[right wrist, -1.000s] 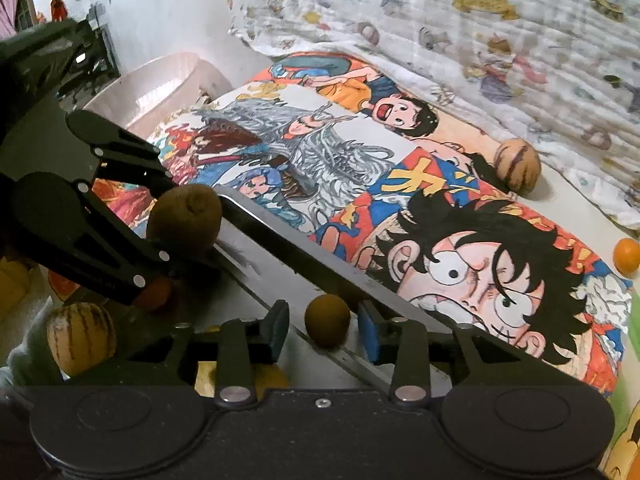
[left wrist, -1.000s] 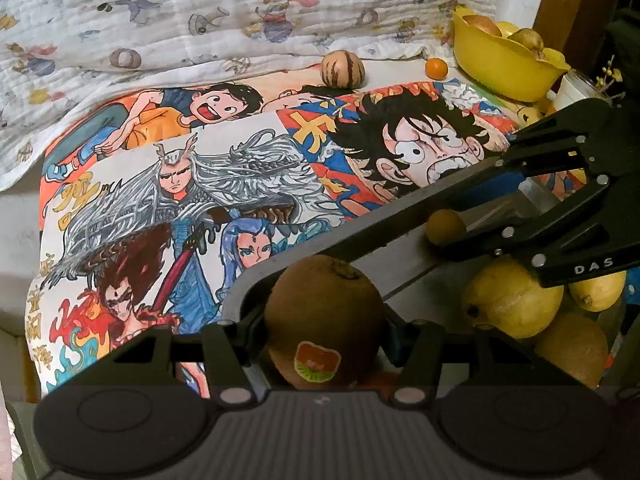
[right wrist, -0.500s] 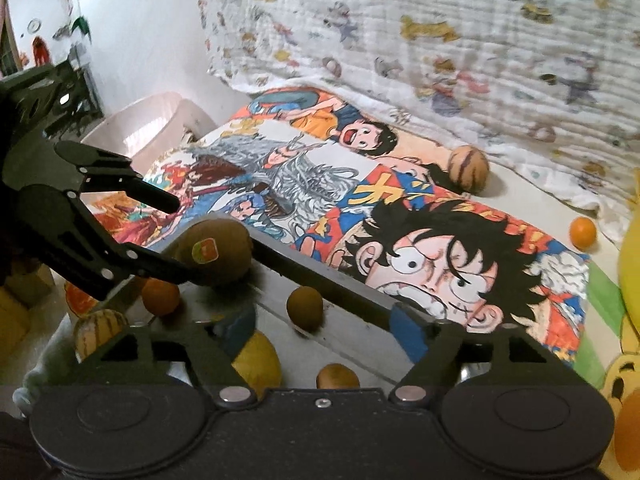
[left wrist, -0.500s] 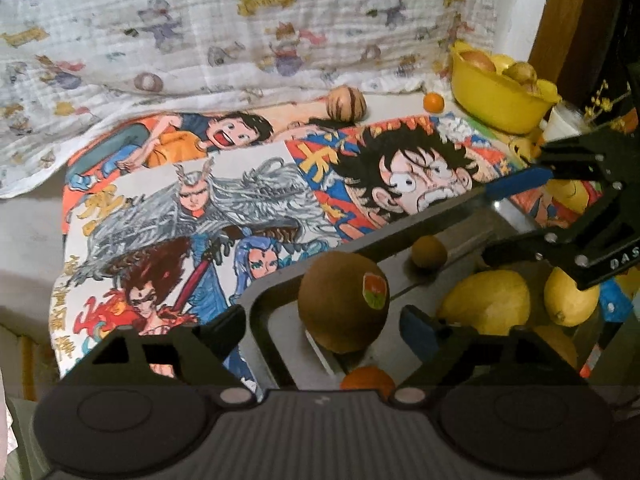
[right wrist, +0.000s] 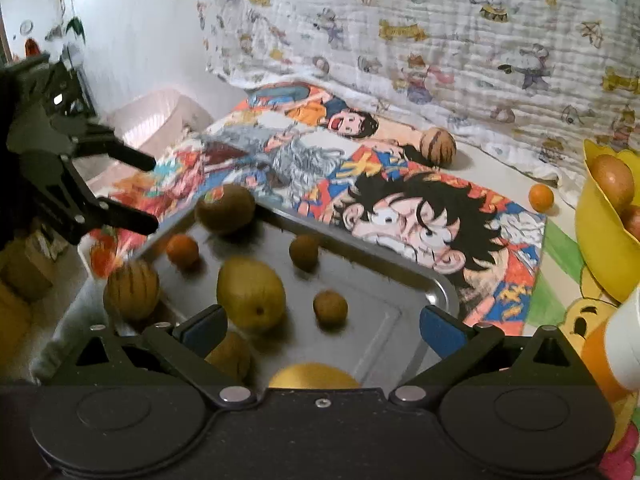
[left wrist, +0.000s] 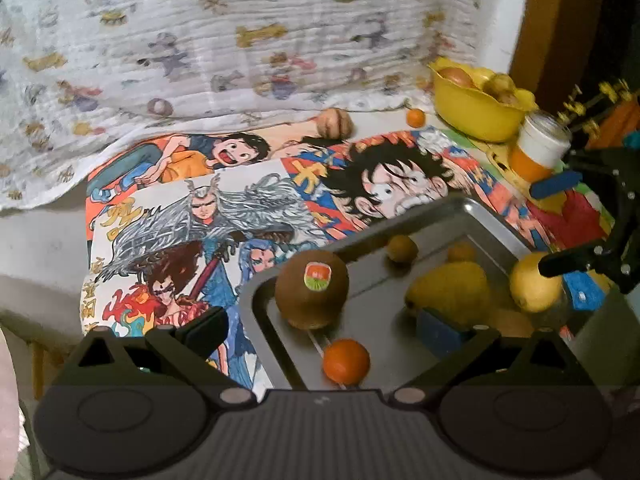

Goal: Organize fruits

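Note:
A metal tray (left wrist: 476, 216) (right wrist: 384, 264) holds several fruits. A brown kiwi with a sticker (left wrist: 312, 289) (right wrist: 225, 208) sits at its left corner. Near it lie a small orange (left wrist: 346, 361) (right wrist: 182, 250), yellow lemons (left wrist: 448, 288) (right wrist: 251, 293) and small brown fruits (right wrist: 330, 307). My left gripper (left wrist: 320, 326) is open and empty, above the tray's left end. My right gripper (right wrist: 322, 326) is open and empty, above the tray's near side. Each gripper shows in the other's view, the left (right wrist: 136, 192) and the right (left wrist: 560, 224).
A yellow bowl (left wrist: 472, 116) (right wrist: 600, 248) with fruits stands at the back right. A striped brown fruit (left wrist: 334, 122) (right wrist: 437, 147) and a small orange (left wrist: 415, 117) (right wrist: 541, 197) lie on the cartoon cloth. An orange-and-white cup (left wrist: 538, 152) stands by the bowl. A pale basin (right wrist: 160, 120) sits far left.
Both grippers opened and let go: the left released the kiwi, the right a small brown fruit. Both pulled back and up from the tray; the fruits now rest in it.

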